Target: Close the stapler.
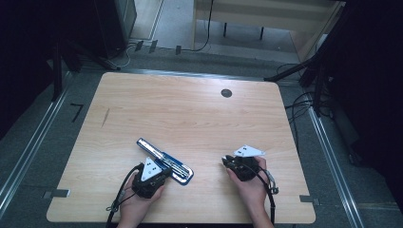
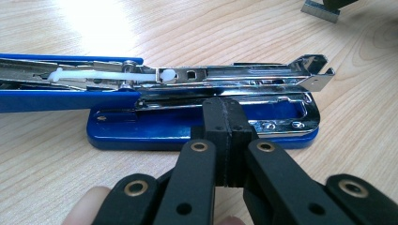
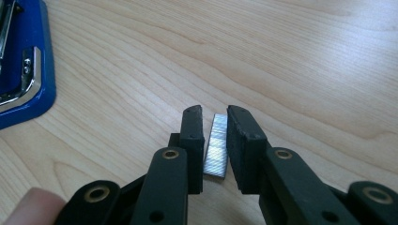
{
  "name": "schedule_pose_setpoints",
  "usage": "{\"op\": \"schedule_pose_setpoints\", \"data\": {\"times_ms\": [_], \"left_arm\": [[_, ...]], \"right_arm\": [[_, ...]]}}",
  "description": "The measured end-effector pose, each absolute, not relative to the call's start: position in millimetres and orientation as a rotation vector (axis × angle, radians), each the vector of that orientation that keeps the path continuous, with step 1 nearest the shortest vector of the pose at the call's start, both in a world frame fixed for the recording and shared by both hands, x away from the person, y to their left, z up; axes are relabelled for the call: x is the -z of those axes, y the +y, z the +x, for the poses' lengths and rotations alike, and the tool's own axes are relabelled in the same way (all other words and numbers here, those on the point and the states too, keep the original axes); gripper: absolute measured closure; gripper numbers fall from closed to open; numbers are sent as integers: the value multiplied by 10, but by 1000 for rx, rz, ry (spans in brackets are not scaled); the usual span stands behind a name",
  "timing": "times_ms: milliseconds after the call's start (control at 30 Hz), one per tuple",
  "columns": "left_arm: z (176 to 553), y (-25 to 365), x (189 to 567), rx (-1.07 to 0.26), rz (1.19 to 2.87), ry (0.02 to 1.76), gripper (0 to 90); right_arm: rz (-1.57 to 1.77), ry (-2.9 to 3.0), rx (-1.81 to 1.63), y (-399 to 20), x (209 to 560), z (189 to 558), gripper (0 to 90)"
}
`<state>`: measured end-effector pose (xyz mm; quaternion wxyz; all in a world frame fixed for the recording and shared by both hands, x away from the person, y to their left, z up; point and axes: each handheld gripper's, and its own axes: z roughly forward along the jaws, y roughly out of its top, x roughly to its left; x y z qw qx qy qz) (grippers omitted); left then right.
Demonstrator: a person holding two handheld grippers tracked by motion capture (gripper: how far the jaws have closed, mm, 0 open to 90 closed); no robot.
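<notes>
A blue stapler (image 1: pixel 164 164) lies near the table's front edge, swung open with its chrome magazine (image 2: pixel 211 77) exposed above the blue base (image 2: pixel 141 129). My left gripper (image 2: pixel 226 117) is shut, jaws pressed together with nothing between them, tips right at the near edge of the stapler's base; from above the left gripper (image 1: pixel 164 175) sits at the stapler's front end. My right gripper (image 3: pixel 215 117) stands to the right of the stapler, jaws slightly apart. A short silver strip of staples (image 3: pixel 217 147) lies on the wood between them, a thin gap beside it. The right gripper (image 1: pixel 227 162) points left.
The wooden table (image 1: pixel 190 114) has a dark round hole (image 1: pixel 226 93) at its far right. Black stands and cables ring the table on the grey floor. The stapler's corner (image 3: pixel 23 70) sits to the left of the right jaws.
</notes>
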<state>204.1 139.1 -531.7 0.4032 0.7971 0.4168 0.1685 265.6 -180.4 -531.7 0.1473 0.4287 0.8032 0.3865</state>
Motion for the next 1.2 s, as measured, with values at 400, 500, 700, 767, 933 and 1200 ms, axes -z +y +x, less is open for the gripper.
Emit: {"op": "schedule_pose_setpoints", "data": {"times_ms": [400, 500, 700, 767, 933, 1200], "left_arm": [[2041, 1391, 5317, -426, 2013, 1054, 900], [2041, 1392, 5317, -425, 2013, 1054, 900], [2041, 1392, 5317, -424, 2013, 1055, 900], [2042, 1392, 5317, -425, 2013, 1054, 900], [2042, 1393, 5317, -424, 2013, 1053, 900], [2041, 1391, 5317, -425, 2013, 1055, 900]], "right_arm": [[1236, 2291, -1091, -1795, 5323, 2632, 738], [1249, 2293, -1076, -1799, 5336, 2643, 738], [1254, 2293, -1062, -1807, 5353, 2644, 765], [1255, 2296, -1055, -1809, 5357, 2643, 779], [1256, 2300, -1059, -1818, 5365, 2646, 792], [1254, 2303, -1061, -1823, 5379, 2652, 795]]}}
